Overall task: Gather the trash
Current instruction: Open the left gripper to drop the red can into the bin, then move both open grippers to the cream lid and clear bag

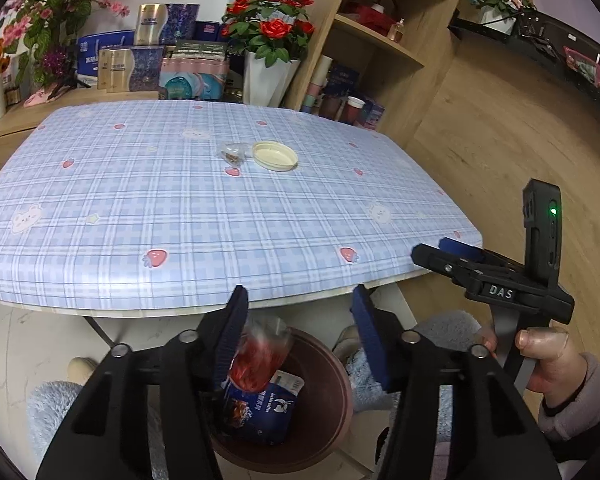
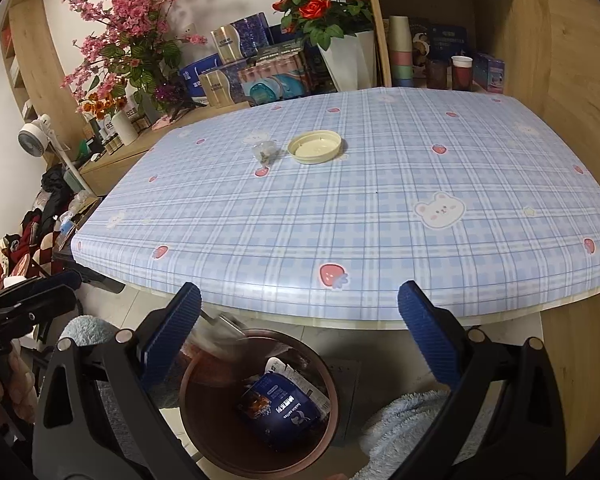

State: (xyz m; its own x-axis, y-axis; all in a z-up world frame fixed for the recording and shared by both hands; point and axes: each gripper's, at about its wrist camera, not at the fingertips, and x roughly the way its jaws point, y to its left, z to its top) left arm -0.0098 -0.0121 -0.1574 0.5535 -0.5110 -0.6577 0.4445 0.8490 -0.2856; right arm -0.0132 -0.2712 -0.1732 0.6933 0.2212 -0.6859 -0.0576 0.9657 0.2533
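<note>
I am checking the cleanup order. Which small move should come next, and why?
Probably lift the open left gripper back toward the table: its red wrapper is over the bin, no longer pinched, while a cream lid and clear packet remain.

One lid (image 1: 275, 155), one clear wrapper (image 1: 233, 151), one bin (image 1: 324, 408), two claws (image 1: 300, 336) (image 2: 300, 332)

My desk (image 2: 380, 208) wears a smooth, faintly glossy plastic cloth in blue check. On it lie a matt cream plastic lid (image 2: 315, 146) and a clear, crinkled wrapper (image 2: 264, 151). My tongs (image 1: 300, 336) are matt black plastic with ribbed blue pads (image 1: 231, 336). The brown bin (image 2: 204, 408) looks like smooth plastic; a glossy printed packet (image 2: 280, 412) lies inside. The shelf (image 1: 396, 12) and floor (image 1: 500, 128) are matt wood grain.
</note>
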